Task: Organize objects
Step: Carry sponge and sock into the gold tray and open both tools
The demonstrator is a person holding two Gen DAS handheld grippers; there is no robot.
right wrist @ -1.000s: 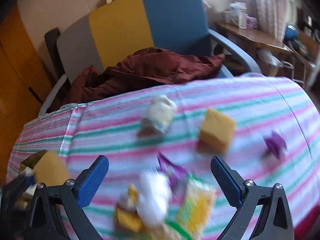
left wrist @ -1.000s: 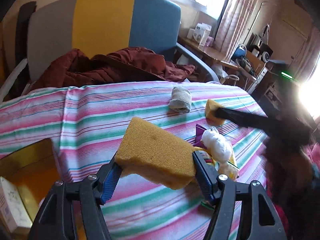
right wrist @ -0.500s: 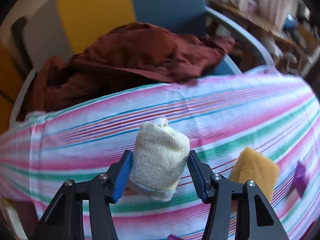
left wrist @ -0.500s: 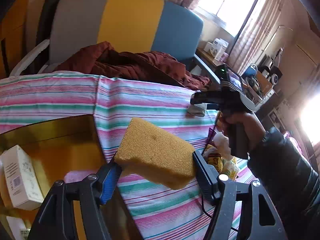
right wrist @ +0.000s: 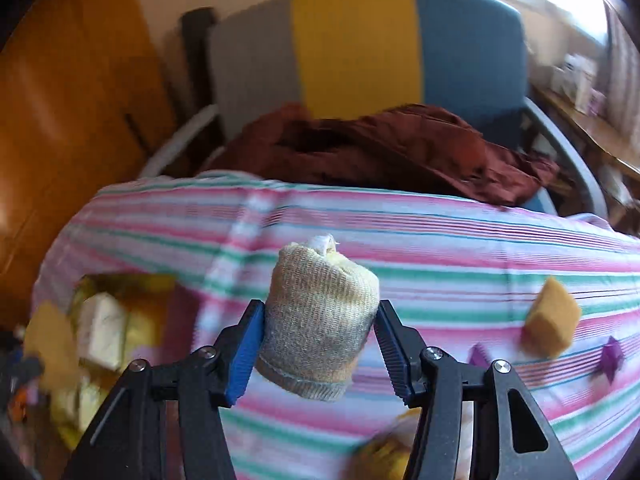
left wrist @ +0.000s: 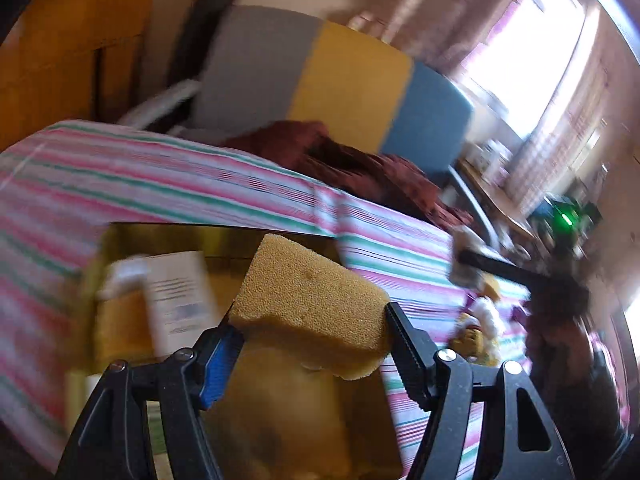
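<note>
Left claw (left wrist: 310,334): clamped on a yellow sponge (left wrist: 308,304), held above a gold box (left wrist: 120,240).
Box: sits on the striped table (left wrist: 160,188); a white carton (left wrist: 176,292) lies inside.
Right claw (right wrist: 318,344): closed around a rolled sock (right wrist: 320,316), held above the table.
Table, right side: a smaller sponge (right wrist: 550,318) and two purple bits (right wrist: 612,358).
Beyond: a chair (right wrist: 360,48) with a maroon jacket (right wrist: 380,148).

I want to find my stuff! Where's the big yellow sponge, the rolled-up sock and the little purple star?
Big yellow foam sponge (left wrist: 308,304): left wrist view, top face.
Rolled-up beige knit sock (right wrist: 320,312): right wrist view, ribbed side.
Little purple star (right wrist: 612,360): right wrist view, centre.
</note>
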